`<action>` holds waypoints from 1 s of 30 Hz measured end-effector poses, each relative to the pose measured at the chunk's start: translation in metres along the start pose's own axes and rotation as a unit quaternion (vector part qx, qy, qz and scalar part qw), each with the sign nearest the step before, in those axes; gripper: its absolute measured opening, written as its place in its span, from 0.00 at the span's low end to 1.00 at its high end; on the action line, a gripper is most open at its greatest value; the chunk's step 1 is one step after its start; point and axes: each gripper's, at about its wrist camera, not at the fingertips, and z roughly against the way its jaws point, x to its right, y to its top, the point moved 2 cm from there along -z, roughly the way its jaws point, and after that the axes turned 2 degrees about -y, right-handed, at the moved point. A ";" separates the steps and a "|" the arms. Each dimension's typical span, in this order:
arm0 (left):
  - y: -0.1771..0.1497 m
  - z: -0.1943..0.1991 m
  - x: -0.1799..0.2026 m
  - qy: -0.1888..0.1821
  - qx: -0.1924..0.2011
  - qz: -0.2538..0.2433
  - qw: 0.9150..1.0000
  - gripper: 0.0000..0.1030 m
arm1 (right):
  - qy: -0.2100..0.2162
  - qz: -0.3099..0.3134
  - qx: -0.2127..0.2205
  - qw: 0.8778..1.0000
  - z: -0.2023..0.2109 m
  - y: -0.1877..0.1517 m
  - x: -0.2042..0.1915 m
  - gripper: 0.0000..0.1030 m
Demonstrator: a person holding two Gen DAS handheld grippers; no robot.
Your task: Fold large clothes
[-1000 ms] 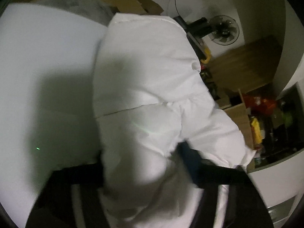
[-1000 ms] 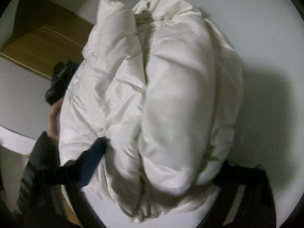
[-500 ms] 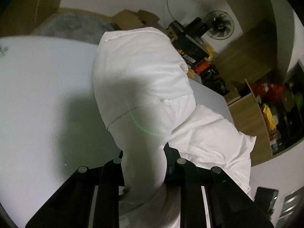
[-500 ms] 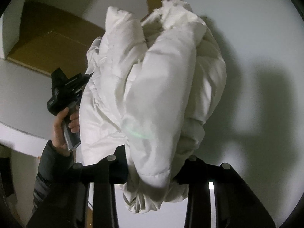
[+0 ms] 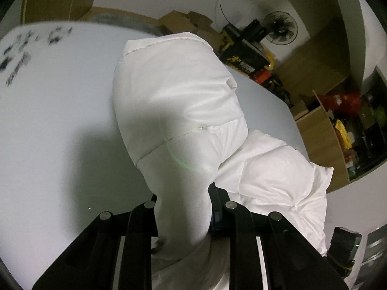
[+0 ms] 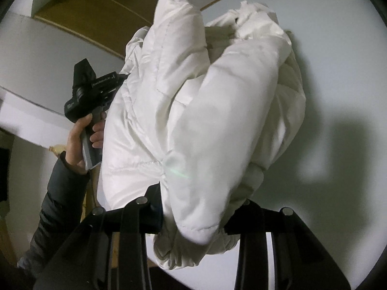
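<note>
A bulky white puffer jacket [image 5: 179, 101] hangs bunched above the white table [image 5: 48, 111]. My left gripper [image 5: 183, 215] is shut on a thick fold of it, its black jaws pressed on both sides. In the right wrist view the jacket [image 6: 217, 111] fills the middle, and my right gripper [image 6: 193, 207] is shut on its lower edge. The left gripper's body [image 6: 92, 89] shows there at the jacket's left side, held in a hand. The right gripper's body [image 5: 343, 244] shows at the lower right of the left wrist view.
The table [image 6: 338, 96] lies under the jacket, with dark marks [image 5: 21, 48] at its far left. Beyond it stand cardboard boxes [image 5: 183, 21], a fan [image 5: 280, 27], a black and yellow case [image 5: 244, 55] and a box of clutter [image 5: 338, 125].
Both grippers have closed on the jacket and lifted it off the table; it hangs bunched and narrower than one second ago, and more of the room shows.
</note>
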 end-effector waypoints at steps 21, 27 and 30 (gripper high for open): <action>-0.177 0.199 0.095 0.278 0.260 -0.053 0.923 1.00 | -0.227 0.212 0.202 0.929 0.048 -0.028 -0.117 1.00; -0.252 0.220 0.138 0.309 0.266 -0.079 0.910 1.00 | -0.256 0.250 0.239 0.902 0.073 -0.098 -0.132 1.00; -0.279 0.224 0.147 0.317 0.266 -0.076 0.907 1.00 | -0.257 0.258 0.256 0.896 0.100 -0.136 -0.119 1.00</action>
